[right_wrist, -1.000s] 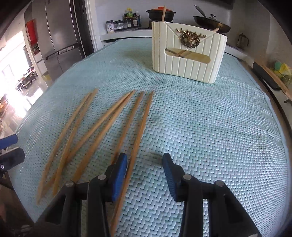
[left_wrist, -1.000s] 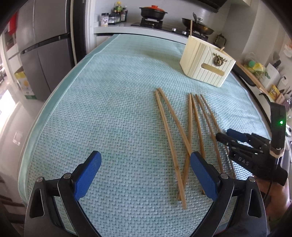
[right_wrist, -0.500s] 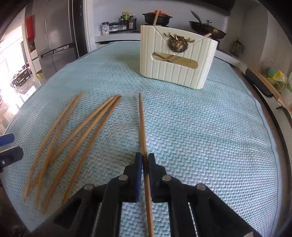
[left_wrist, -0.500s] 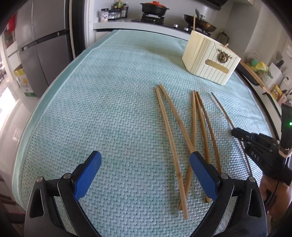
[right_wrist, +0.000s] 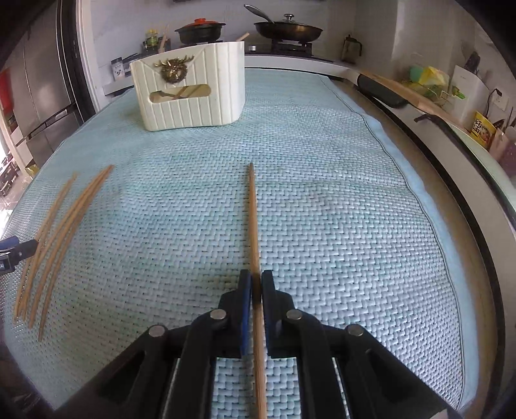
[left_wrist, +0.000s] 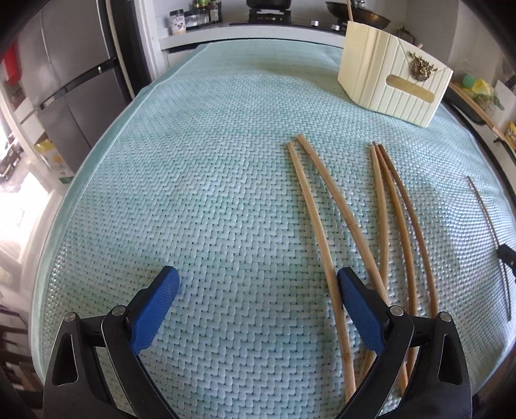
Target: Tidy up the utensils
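Note:
Several wooden chopsticks (left_wrist: 322, 225) lie loose on the teal woven mat (left_wrist: 193, 193). My left gripper (left_wrist: 257, 278) hangs open low over the mat, its right pad beside the near end of the leftmost stick. My right gripper (right_wrist: 256, 280) is shut on one chopstick (right_wrist: 254, 225), which points forward over the mat. The same stick (left_wrist: 487, 219) shows at the right edge of the left wrist view. The loose chopsticks (right_wrist: 64, 225) lie far to its left. The cream ribbed utensil holder (right_wrist: 190, 93) stands at the back with a few sticks in it; in the left wrist view the holder (left_wrist: 393, 87) is at the back right.
Behind the mat is a stove with a lidded pot (right_wrist: 200, 29) and a pan (right_wrist: 287, 30). A steel fridge (left_wrist: 64, 80) stands left. The mat's right hem (right_wrist: 403, 174) runs along the table rim, with a cluttered counter (right_wrist: 451, 96) beyond.
My right gripper closed on the rightmost chopstick and carried it to the right, away from the others. My left gripper came lower and closer to the loose sticks, still open.

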`<action>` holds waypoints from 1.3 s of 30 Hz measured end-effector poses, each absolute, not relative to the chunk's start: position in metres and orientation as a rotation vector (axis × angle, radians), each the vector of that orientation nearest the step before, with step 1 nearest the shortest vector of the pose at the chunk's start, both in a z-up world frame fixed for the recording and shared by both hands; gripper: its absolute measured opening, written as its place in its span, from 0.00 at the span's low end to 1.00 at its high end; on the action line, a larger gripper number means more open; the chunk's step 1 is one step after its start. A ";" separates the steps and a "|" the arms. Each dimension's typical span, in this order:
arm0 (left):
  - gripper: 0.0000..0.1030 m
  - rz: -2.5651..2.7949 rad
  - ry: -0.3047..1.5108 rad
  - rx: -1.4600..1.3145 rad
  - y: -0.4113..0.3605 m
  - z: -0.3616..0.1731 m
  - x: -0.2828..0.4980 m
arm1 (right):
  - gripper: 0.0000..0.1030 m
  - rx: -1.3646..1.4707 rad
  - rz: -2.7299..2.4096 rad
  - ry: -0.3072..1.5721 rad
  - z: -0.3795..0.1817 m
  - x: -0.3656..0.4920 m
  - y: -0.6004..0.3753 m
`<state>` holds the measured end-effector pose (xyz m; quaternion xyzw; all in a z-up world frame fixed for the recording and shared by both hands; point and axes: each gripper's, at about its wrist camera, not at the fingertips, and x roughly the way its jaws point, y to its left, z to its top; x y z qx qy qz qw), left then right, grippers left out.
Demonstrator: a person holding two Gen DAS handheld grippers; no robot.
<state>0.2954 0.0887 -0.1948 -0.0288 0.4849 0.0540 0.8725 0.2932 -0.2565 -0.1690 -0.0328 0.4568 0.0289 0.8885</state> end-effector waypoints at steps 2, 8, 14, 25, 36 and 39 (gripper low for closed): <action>0.95 0.107 1.021 -0.067 0.090 -0.195 0.298 | 0.08 -0.047 0.062 0.942 -0.170 0.289 -0.260; 0.96 0.123 1.034 -0.066 0.103 -0.196 0.306 | 0.26 -0.044 0.092 0.940 -0.169 0.286 -0.253; 0.97 0.120 1.034 -0.062 0.111 -0.197 0.307 | 0.27 -0.052 0.084 0.936 -0.169 0.283 -0.249; 1.00 0.108 1.054 -0.061 0.123 -0.199 0.320 | 0.28 -0.066 0.092 0.946 -0.169 0.284 -0.249; 1.00 0.110 1.027 -0.063 0.112 -0.201 0.295 | 0.28 -0.073 0.089 0.950 -0.169 0.285 -0.248; 1.00 0.099 1.014 -0.059 0.112 -0.201 0.287 | 0.28 -0.080 0.092 0.959 -0.169 0.286 -0.248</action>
